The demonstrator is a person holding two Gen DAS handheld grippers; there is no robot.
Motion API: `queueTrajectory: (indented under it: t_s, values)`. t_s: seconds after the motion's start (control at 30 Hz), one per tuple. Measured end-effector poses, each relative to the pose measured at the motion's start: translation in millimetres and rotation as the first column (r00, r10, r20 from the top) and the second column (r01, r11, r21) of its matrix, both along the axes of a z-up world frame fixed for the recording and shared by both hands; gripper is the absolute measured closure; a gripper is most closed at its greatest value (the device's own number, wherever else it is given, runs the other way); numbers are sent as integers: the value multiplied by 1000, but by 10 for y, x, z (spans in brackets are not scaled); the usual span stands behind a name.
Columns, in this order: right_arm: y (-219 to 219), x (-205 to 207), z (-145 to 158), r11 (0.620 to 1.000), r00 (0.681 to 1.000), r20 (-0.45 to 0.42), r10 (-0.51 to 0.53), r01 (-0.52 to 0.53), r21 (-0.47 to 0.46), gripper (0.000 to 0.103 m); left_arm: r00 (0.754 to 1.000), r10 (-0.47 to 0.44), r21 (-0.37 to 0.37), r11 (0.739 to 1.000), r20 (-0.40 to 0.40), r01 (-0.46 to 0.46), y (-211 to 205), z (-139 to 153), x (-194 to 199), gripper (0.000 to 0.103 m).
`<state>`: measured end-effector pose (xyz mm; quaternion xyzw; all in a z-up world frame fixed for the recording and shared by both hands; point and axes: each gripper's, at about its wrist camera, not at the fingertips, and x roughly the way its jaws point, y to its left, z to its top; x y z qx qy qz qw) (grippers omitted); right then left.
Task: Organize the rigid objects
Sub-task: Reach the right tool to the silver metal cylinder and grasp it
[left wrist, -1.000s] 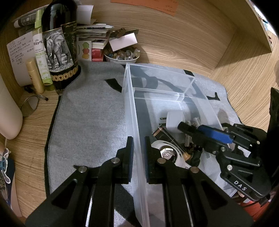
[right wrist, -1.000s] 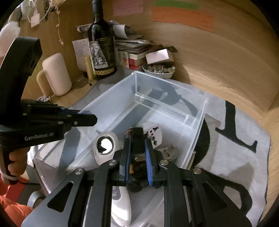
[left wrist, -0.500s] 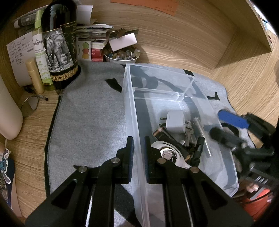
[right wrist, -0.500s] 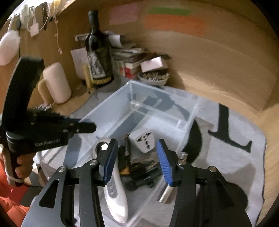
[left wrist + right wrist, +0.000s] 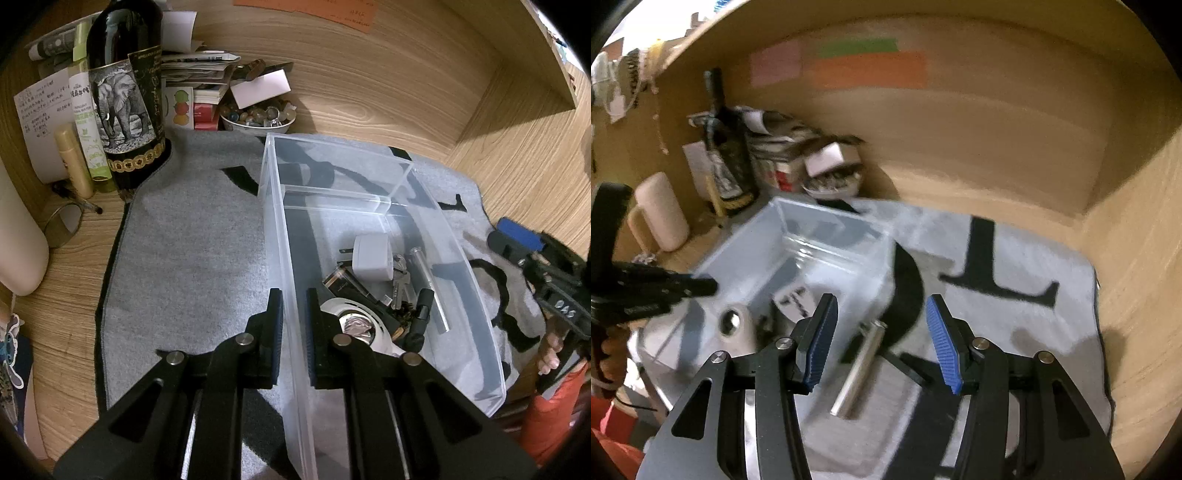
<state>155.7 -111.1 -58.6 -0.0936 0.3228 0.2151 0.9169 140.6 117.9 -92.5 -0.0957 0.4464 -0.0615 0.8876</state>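
Note:
A clear plastic bin (image 5: pixel 373 177) stands on a grey mat (image 5: pixel 192 251). In it lie a white plug adapter (image 5: pixel 370 258), keys (image 5: pixel 399 284), a battery (image 5: pixel 343 284), a black clip (image 5: pixel 421 317) and a white round-headed device (image 5: pixel 354 325). My left gripper (image 5: pixel 294 332) is shut on the bin's left wall (image 5: pixel 280 236). My right gripper (image 5: pixel 881 343) is open and empty, outside the bin's right side; it also shows in the left wrist view (image 5: pixel 517 240). A metal cylinder (image 5: pixel 858 373) lies between its fingers in the blurred right wrist view; whether it is inside the bin I cannot tell.
A wine bottle (image 5: pixel 125 92), a small bottle (image 5: pixel 86 125), a tube (image 5: pixel 74 158), papers, books and a bowl of stones (image 5: pixel 258 118) crowd the back left corner. A cream cylinder (image 5: pixel 18 240) stands at far left. Wooden walls enclose the back and right.
My right gripper opened, let go of a black item in the bin, and drew back to the right, out of the bin. My left gripper kept its hold on the wall.

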Motion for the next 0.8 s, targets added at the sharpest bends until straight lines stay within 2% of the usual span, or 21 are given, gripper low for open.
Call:
queueTrajectory:
  t_s: [0.27,0.47,0.8]
  values:
    - [-103,112,-467,999,990,-142,-9,4,-33,56,1000,2,6,1000,0,-2,6,-4,6,94]
    - [-60,128,-677,998,978,-205,25,-35,-46,56,1000,3,11,1000,-1,-3,0,-6,4,94]
    - [-58,104,-699,997,978,-202,48,-58,-45,52,1000,3,15,1000,-1,-3,0,-5,2,94]
